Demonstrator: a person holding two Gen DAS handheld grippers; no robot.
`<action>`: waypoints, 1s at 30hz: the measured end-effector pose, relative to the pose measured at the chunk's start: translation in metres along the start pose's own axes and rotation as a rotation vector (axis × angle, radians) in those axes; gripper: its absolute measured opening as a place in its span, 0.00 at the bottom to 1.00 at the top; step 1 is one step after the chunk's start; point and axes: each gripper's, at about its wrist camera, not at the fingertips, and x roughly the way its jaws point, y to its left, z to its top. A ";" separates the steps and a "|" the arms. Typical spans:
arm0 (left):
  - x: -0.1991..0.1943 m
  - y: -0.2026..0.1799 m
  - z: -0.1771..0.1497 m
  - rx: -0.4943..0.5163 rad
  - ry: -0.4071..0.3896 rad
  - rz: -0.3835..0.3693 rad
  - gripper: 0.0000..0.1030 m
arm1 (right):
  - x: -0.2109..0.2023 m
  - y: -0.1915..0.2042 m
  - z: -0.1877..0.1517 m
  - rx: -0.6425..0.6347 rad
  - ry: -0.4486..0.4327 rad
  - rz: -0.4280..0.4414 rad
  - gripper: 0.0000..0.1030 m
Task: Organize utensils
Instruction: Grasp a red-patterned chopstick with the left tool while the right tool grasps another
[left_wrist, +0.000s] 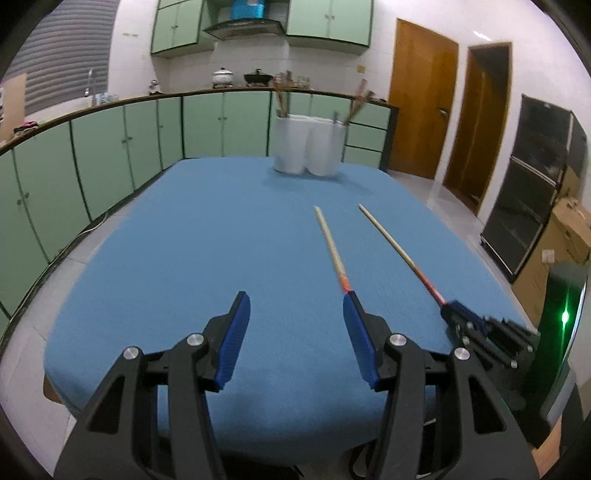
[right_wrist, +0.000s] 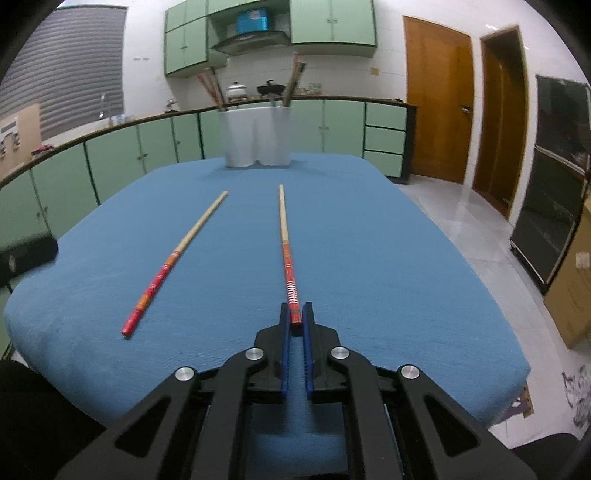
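Note:
Two long wooden chopsticks with red patterned ends lie on the blue-covered table (left_wrist: 184, 240). My right gripper (right_wrist: 295, 315) is shut on the red end of the right chopstick (right_wrist: 283, 229), which points away towards the white utensil holder (right_wrist: 255, 136). From the left wrist view, that same gripper (left_wrist: 448, 306) pinches its chopstick (left_wrist: 395, 243). My left gripper (left_wrist: 296, 299) is open and low over the cloth. The other chopstick (left_wrist: 330, 243) ends just at its right fingertip (left_wrist: 351, 301), not between the pads. That chopstick (right_wrist: 177, 254) lies free to the left in the right wrist view.
The white holder (left_wrist: 308, 144) stands at the table's far edge with several chopsticks upright in it. Green cabinets (left_wrist: 110, 147) run behind and to the left. Wooden doors (right_wrist: 439, 103), a black rack (right_wrist: 550, 192) and cardboard boxes (left_wrist: 565, 236) stand to the right.

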 end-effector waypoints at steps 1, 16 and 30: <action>0.002 -0.006 -0.003 0.010 -0.002 -0.002 0.50 | 0.000 -0.004 -0.001 0.005 -0.001 -0.003 0.06; 0.040 -0.042 -0.038 0.034 0.030 0.071 0.47 | -0.005 -0.030 -0.006 0.003 -0.021 0.019 0.06; 0.042 -0.049 -0.039 0.095 -0.006 0.061 0.06 | -0.007 -0.034 -0.008 -0.014 -0.027 0.032 0.09</action>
